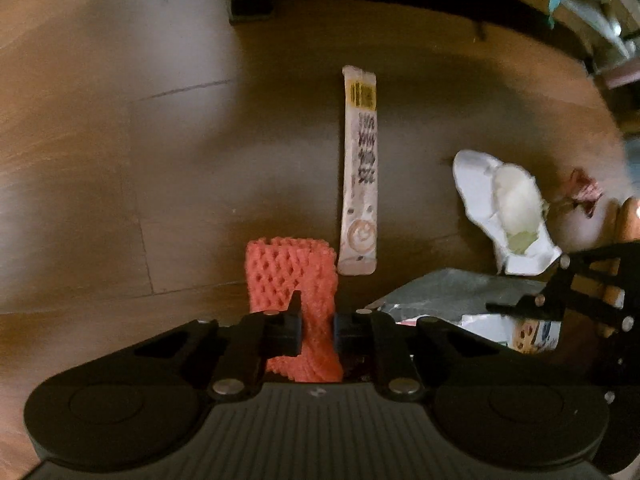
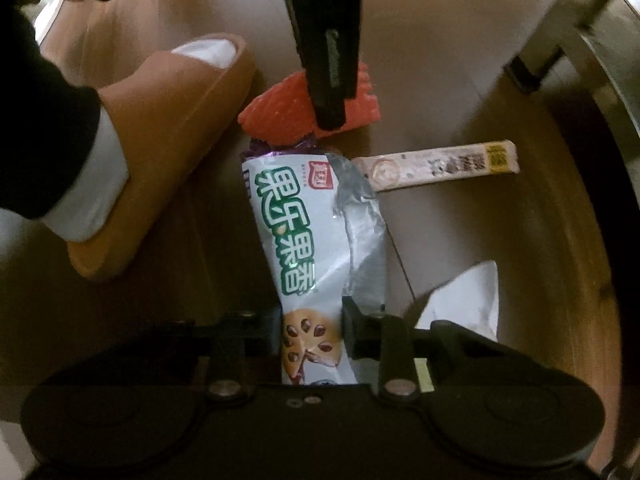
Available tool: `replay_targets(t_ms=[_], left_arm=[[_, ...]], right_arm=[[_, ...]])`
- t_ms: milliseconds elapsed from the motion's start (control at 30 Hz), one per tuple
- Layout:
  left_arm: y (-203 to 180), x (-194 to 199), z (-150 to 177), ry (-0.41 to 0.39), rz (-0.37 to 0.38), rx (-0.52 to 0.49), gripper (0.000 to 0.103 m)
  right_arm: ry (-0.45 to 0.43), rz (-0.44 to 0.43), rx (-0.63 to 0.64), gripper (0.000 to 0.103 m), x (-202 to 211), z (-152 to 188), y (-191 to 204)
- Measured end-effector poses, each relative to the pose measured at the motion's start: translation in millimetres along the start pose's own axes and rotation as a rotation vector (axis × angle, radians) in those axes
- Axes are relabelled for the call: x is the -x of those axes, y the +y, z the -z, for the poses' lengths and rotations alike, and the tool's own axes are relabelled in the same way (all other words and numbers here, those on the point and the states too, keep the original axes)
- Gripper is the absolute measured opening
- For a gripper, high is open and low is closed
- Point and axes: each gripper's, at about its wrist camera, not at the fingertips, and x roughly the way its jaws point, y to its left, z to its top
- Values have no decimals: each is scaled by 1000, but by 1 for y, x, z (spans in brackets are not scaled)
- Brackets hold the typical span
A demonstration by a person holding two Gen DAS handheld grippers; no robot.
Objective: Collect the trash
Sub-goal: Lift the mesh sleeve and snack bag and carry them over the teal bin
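Observation:
My left gripper point(image 1: 317, 322) is shut on a red foam fruit net point(image 1: 292, 276), held above the wooden floor. The net point(image 2: 280, 112) and the left gripper point(image 2: 330, 120) also show at the top of the right wrist view. My right gripper point(image 2: 311, 326) is shut on a silver snack wrapper point(image 2: 308, 232) with green lettering; it shows partly in the left wrist view point(image 1: 452, 300). A long coffee stick sachet point(image 1: 359, 172) lies on the floor ahead, and in the right wrist view point(image 2: 436, 166) beside the wrapper. A crumpled white paper point(image 1: 504, 208) lies to the right.
A foot in a tan slipper point(image 2: 160, 136) with a white sock stands left of the wrapper. A small reddish scrap point(image 1: 582, 190) lies past the white paper. White paper point(image 2: 468, 300) shows by my right gripper. Furniture legs point(image 2: 536, 68) stand at the upper right.

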Motion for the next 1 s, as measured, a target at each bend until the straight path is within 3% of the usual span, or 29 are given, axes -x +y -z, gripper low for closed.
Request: replay_targets(t_ms=[300,500,733,1000], left_arm=[[-7,73,-14,-115,29,4,11],[-36,157,-20,-238,80,-93,12],[-69,247,-10,-353,81,-190,12],[-100,345,16,-471,80,-189,12]], right_arm=[[-62,87,-232,27,84,9,-24],[-165,152,-380,27,162,19,-36],[-307,195,-518,27,250,36,-28],[-440,203,-619,27,351,66,-15]])
